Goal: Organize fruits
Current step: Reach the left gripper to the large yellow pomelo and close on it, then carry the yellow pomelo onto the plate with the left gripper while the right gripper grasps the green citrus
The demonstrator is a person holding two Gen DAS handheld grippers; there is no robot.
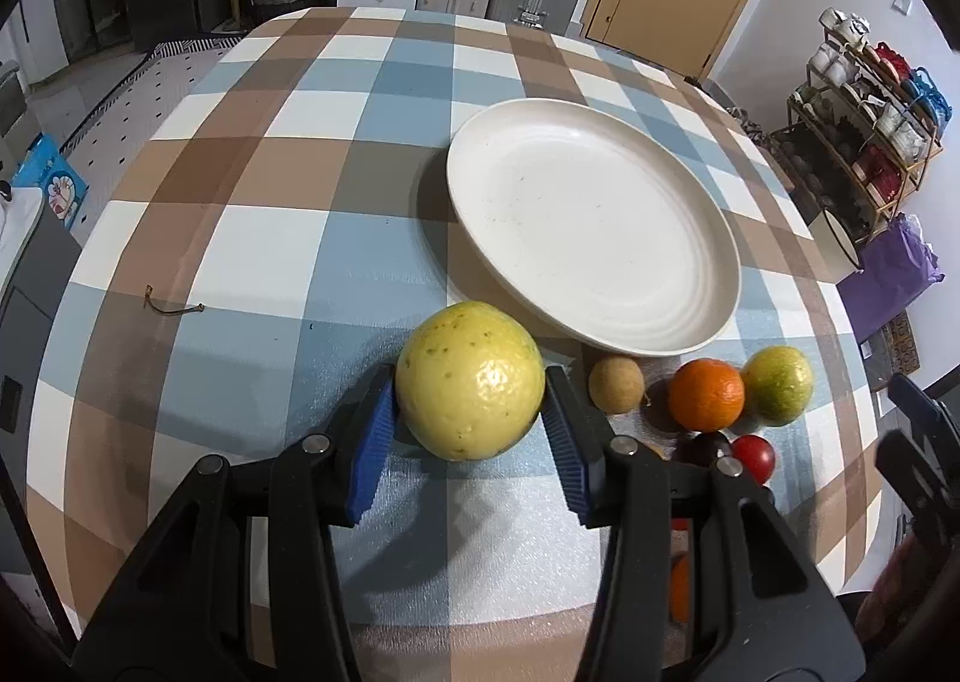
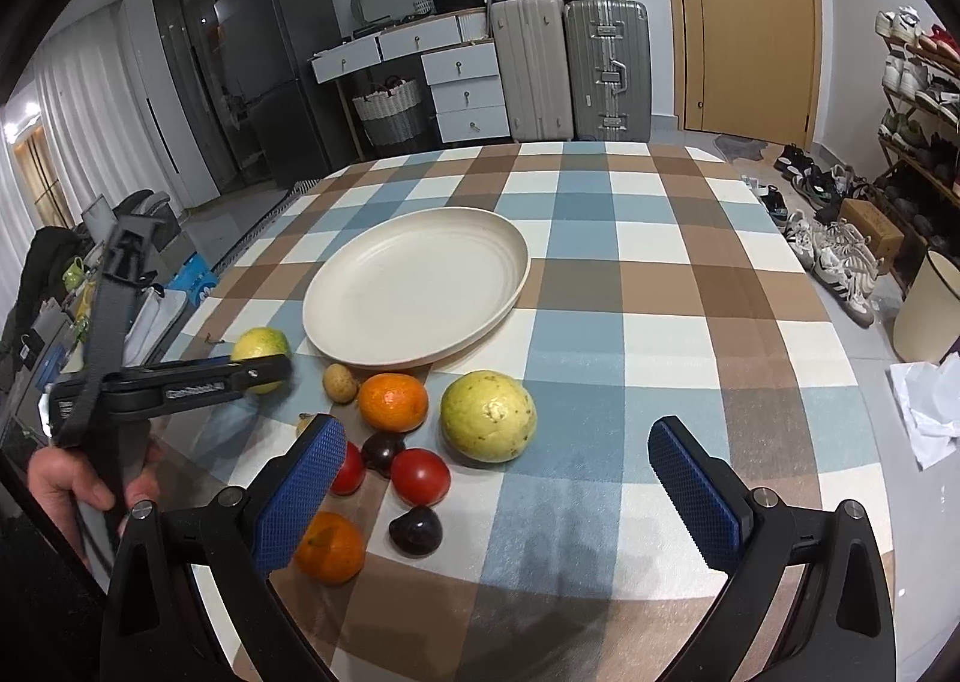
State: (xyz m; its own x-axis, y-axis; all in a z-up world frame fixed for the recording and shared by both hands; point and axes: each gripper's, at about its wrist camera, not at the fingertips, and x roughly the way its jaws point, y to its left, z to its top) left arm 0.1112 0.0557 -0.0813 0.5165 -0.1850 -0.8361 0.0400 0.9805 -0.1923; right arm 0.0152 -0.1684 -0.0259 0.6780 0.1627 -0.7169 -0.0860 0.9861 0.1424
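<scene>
Flanking a large pale yellow fruit (image 1: 470, 380), the left gripper (image 1: 470, 418) has its blue pads (image 1: 373, 442) right against the fruit's sides; actual pressing contact is hard to confirm. The right gripper (image 2: 489, 493) stands wide with nothing between its fingers. One pad partly hides a red tomato (image 2: 348, 469); a second tomato (image 2: 420, 476) shows fully. Counted: two oranges (image 2: 393, 401), two dark plums (image 2: 415, 530), one brown kiwi (image 2: 340, 382), a second yellow-green fruit (image 2: 495, 415). All lie on the checked tablecloth (image 2: 660, 322), just before the white plate (image 2: 414, 292).
</scene>
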